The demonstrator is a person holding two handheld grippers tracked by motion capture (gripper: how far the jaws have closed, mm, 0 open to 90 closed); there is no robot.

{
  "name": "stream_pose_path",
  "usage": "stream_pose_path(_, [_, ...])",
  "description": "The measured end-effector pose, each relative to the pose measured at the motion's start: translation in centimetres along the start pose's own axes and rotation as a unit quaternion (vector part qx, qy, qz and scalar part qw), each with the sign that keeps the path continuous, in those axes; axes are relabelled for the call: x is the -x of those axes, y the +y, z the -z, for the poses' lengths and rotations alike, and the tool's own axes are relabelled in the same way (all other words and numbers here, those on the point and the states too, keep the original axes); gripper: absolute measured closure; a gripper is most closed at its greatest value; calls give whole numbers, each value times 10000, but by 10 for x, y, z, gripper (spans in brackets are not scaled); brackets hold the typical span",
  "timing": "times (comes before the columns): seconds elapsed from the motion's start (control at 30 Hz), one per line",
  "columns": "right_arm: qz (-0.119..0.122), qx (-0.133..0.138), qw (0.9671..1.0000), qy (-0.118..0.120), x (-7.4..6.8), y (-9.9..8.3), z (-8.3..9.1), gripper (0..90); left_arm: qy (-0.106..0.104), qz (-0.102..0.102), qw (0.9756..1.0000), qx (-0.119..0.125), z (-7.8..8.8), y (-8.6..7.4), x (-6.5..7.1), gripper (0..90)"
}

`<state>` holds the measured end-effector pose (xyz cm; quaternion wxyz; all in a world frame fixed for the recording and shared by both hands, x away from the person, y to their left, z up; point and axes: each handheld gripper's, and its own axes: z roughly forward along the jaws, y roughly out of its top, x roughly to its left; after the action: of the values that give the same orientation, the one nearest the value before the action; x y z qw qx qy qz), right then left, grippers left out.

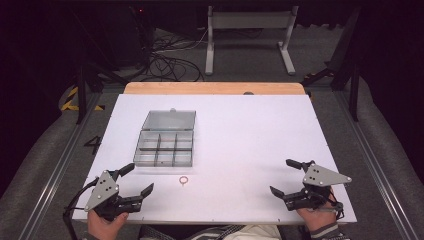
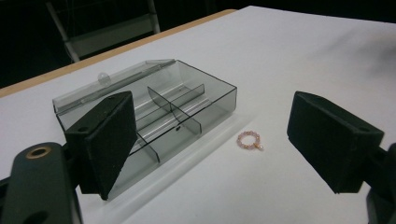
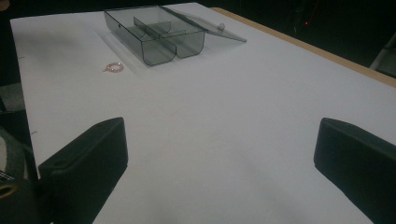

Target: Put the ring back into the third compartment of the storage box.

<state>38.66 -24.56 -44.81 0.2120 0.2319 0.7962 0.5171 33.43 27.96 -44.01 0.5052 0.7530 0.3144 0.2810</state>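
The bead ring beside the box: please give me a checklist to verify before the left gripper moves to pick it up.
1. Left gripper open, fingers wide apart: ok.
2. Bead ring lies free on the table, apart from the box: ok.
3. Nothing between left gripper and ring: ok.
4. Box lid open, compartments reachable: ok.
5. Compartments empty: they look so, but through tinted plastic, cannot tell for sure.
6. Right gripper open, away from the ring: ok.

A white table [image 1: 250, 150] on a wooden base — cables [image 1: 165, 62] and a metal stand [image 1: 250, 30] on the floor behind.
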Motion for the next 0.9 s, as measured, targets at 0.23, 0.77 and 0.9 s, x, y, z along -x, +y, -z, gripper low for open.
stream_pose_path(0.23, [27,-17,10000,45,-1,0,-1,50,-215,210,9995,22,2,1,-4,168])
stream_pose_path(0.77, [50,-65,9999,76,-3,0,-2,59,-189,112,9997,-99,1,4,-3,206])
stream_pose_path(0.9, [59,-88,9999,97,-2,0,-4,60,-263,247,9993,-91,-1,6,-5,225])
